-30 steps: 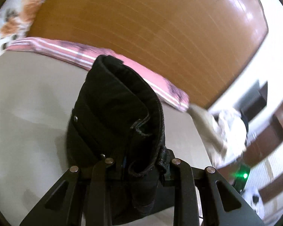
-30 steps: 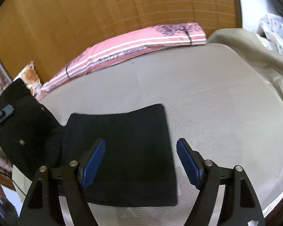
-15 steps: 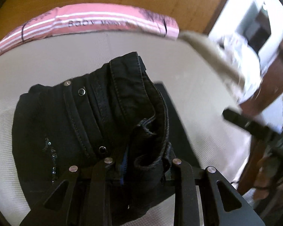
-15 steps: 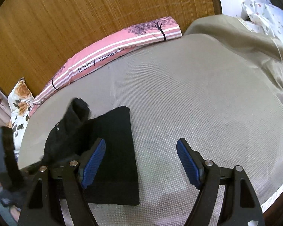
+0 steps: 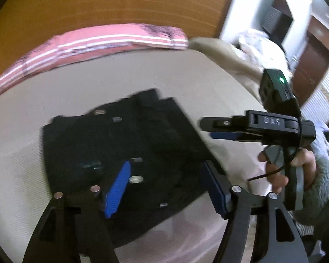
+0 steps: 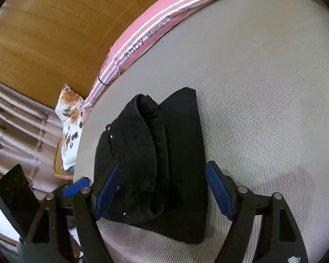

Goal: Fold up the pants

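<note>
Black folded pants [image 5: 120, 149] on beige bed [image 5: 22, 175], left tongs [image 5: 166, 188] spread above them, right tongs [image 5: 226, 129] at bed's right edge, pink striped pillow [image 5: 103, 43] along far edge.

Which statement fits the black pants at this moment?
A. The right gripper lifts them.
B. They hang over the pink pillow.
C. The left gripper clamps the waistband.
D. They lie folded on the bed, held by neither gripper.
D: the black pants lie folded on the beige bed, and both the left gripper and the right gripper are open with nothing between their pads.
</note>
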Tool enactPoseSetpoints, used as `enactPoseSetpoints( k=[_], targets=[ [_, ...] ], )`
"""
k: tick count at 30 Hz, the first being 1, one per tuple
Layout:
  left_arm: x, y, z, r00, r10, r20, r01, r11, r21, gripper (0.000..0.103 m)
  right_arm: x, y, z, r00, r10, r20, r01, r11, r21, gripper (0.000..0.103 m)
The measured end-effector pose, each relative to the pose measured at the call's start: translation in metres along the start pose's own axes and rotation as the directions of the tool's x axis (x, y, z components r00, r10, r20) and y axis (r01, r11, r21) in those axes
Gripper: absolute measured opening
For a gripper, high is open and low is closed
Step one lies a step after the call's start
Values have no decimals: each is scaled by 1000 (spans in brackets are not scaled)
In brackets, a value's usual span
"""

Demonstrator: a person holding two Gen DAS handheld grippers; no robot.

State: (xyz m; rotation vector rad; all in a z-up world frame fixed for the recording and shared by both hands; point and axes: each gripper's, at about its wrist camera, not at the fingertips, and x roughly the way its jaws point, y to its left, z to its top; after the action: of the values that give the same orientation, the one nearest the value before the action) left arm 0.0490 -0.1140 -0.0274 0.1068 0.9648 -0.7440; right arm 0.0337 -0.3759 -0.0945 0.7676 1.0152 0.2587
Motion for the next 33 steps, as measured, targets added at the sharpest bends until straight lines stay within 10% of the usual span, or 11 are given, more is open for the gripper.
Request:
enactPoseSetpoints(
  k=[10, 33],
  targets=[
    [8, 76, -27, 987, 146, -64, -157, 963, -221, 68, 35, 8, 27, 999, -13, -51, 9, 997, -75, 72],
    [34, 91, -43, 980, 153, -125, -181, 951, -252, 71, 65, 4, 48, 985, 124, -118, -134, 987, -87, 62]
  ],
)
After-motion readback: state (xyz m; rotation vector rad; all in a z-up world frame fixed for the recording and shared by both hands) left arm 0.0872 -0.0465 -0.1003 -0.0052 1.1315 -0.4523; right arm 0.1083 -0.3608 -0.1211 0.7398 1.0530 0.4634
